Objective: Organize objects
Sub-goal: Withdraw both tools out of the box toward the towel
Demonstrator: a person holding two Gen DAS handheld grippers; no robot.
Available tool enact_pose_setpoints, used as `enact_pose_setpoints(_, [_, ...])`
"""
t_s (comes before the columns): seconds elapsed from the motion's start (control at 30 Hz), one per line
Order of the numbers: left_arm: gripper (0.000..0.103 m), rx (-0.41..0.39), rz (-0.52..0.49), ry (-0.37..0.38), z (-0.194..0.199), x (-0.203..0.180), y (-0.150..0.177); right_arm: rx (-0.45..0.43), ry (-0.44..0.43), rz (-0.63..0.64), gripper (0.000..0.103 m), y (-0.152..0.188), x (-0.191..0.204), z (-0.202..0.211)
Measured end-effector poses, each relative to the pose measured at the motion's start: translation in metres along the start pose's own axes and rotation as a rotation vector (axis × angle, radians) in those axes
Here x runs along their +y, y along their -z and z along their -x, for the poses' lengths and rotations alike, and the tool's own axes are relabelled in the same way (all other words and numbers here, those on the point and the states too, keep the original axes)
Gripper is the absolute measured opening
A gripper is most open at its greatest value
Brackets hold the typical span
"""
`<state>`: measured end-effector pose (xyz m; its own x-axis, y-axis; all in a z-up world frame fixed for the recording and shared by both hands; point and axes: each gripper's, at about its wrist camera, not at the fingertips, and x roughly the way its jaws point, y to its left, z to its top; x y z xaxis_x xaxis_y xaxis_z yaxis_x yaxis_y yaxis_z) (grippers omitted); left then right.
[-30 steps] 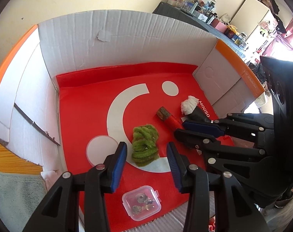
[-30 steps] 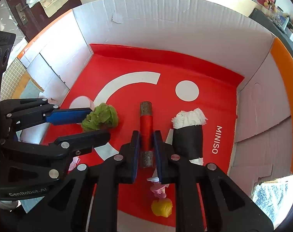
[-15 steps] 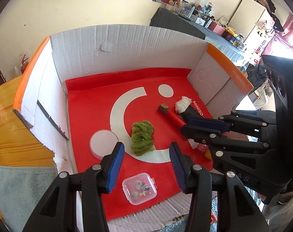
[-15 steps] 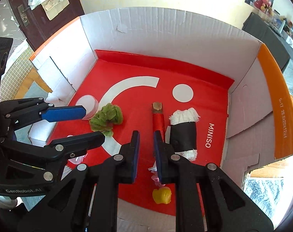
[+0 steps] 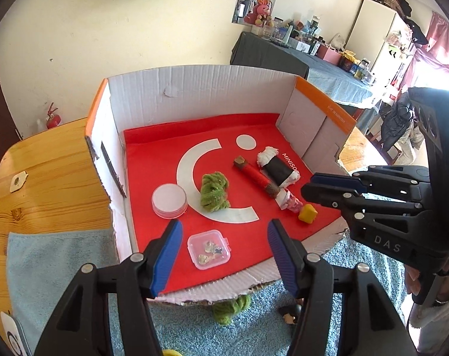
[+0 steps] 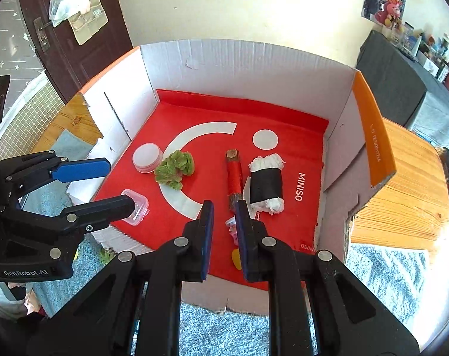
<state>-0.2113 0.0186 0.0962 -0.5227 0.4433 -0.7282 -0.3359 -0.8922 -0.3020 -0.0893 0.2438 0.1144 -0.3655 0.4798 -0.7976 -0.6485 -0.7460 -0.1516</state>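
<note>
- My left tongs (image 5: 224, 247) are black plastic with ribbed blue pads (image 5: 167, 256). They are opening, with nothing pinched between them.
- My right tongs (image 6: 224, 235) are clenched as tight as they go. A thin gap shows between the pads, and nothing is in it.
- Both tongs hang above the near edge of a cardboard box (image 5: 194, 89). Its walls are white and ridged, with orange strips on the side flaps. The near edge is torn and ragged.
- A smooth red sheet (image 5: 153, 178) with white shapes lines the bottom of the box.
- A fuzzy green bundle (image 5: 214, 191) lies in the middle of the sheet, all twisted up.
- A flat round clear case (image 5: 169, 200) sits just beside it, to the left.
- A small square clear box (image 5: 208, 249) sits near the front edge. It has tiny bits inside, too small for me to tell what they are.
- A rough brown stick wrapped in red (image 5: 255, 176) lies slanted, touching a black roll with fluffy white ends (image 5: 278, 169).
- A little pink thing (image 5: 292, 203) and a yellow lump (image 5: 308, 213) lie at the front right. In the right wrist view my tongs hide most of them.
- The box sits on a wooden tabletop (image 5: 46, 178) with a fluffy blue towel (image 5: 61, 255) in front.
- Something green and fuzzy (image 5: 231, 308) peeks out under the box's front edge, partly hidden.
</note>
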Motion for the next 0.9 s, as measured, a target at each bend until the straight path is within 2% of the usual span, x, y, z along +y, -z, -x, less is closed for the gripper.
enact_pose_setpoints(0.2, [0.066,-0.08,-0.015,-0.04,0.029,-0.01,0.022,-0.055,-0.002,-0.005,0.016,0.022,0.003,0.023])
enact_pose_setpoints(0.3, [0.069,-0.121,-0.024,-0.049,0.044,-0.015,0.032,-0.092,-0.008,-0.014,0.024,0.034,0.005,0.036])
enact_pose_setpoints(0.33, [0.069,-0.134,-0.027,-0.053,0.049,-0.017,0.035,-0.106,-0.009,-0.013,0.029,0.037,0.006,0.04])
enact_pose_setpoints(0.4, [0.069,-0.155,-0.03,-0.056,0.058,-0.019,0.042,-0.142,-0.011,-0.013,0.048,0.045,0.009,0.05])
enact_pose_setpoints(0.43, [0.071,-0.162,-0.029,-0.055,0.061,-0.02,0.045,-0.162,-0.013,-0.013,0.064,0.05,0.01,0.055])
enact_pose_setpoints(0.47, [0.073,-0.169,-0.028,-0.052,0.065,-0.021,0.049,-0.175,-0.013,-0.009,0.067,0.053,0.012,0.059])
enact_pose_setpoints(0.7, [0.077,-0.208,-0.034,-0.068,0.082,-0.029,0.074,-0.244,-0.021,-0.011,0.068,0.081,0.02,0.085])
enact_pose_setpoints(0.9, [0.084,-0.233,-0.032,-0.057,0.089,-0.037,0.093,-0.287,-0.029,-0.025,0.077,0.106,0.025,0.102])
